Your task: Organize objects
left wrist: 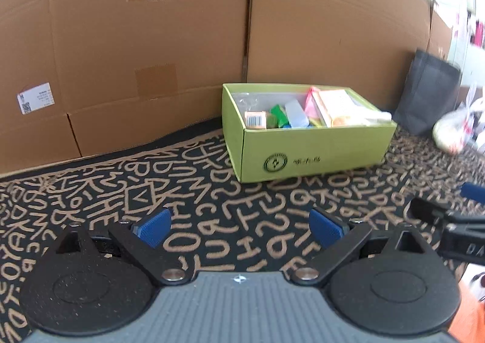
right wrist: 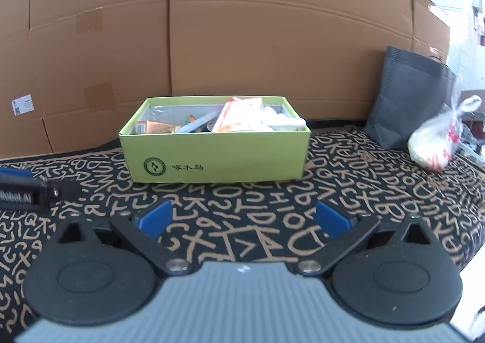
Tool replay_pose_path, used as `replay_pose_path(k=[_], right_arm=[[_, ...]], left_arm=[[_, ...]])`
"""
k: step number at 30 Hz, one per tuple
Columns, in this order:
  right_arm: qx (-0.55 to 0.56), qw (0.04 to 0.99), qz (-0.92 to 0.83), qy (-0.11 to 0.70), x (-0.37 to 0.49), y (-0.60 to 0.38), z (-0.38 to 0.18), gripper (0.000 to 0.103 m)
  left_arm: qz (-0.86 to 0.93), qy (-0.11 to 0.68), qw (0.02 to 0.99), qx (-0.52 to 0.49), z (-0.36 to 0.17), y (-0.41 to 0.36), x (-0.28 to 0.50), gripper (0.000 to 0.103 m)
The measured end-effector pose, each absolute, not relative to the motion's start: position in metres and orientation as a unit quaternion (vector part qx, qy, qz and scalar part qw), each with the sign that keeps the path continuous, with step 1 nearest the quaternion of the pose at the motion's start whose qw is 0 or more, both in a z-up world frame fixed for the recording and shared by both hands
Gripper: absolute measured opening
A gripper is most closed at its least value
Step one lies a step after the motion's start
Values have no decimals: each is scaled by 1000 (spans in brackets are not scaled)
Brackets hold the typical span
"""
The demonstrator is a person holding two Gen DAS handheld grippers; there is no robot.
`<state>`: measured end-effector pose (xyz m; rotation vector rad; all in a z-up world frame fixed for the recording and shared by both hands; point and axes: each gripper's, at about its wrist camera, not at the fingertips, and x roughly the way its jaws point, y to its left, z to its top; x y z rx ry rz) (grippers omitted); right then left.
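A lime-green cardboard box stands on the black letter-patterned cloth, filled with several small packets, cartons and a clear bag. My left gripper hovers over the cloth in front of the box, a little to its left, open with nothing between its blue pads. My right gripper also hangs in front of the box, open and empty. The right gripper's fingers show at the right edge of the left wrist view. A finger of the left one shows at the left edge of the right wrist view.
Large brown cardboard cartons form a wall right behind the box. A dark grey fabric bag and a knotted white plastic bag sit to the right on the cloth.
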<state>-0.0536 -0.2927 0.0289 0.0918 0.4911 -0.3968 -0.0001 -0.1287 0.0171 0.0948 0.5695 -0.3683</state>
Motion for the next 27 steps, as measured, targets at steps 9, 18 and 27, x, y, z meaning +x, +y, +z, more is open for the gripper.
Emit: replay_pose_path(k=[9, 18, 27], right_arm=[[55, 947, -204, 241, -65, -291, 26, 103], [56, 945, -201, 252, -61, -292, 20, 103], [56, 945, -188, 262, -52, -291, 15, 103]], left_arm=[[-177, 279, 942, 62, 17, -137, -13, 100], [-172, 291, 939, 59, 14, -136, -9, 100], [-174, 292, 939, 55, 11, -136, -9, 100]])
